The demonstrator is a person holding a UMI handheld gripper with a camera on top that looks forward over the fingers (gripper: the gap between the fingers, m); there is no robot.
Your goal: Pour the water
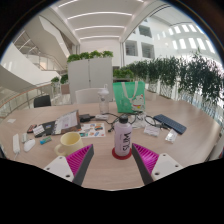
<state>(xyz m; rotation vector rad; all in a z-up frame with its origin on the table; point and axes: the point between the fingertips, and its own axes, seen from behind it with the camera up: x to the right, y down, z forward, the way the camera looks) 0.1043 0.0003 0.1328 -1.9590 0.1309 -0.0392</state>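
Tool [113,164] open, pink pads [145,157] spread wide, nothing between them. White bottle [122,137], red label, stands upright on worktop [185,145] just ahead of the fingers. Yellow cup [71,140] to its left, green chair [128,97] beyond, dark flat case [169,124] to the right

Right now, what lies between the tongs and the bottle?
Nothing: in the gripper view only bare table separates the open tongs from the bottle, which stands just ahead of the fingers.
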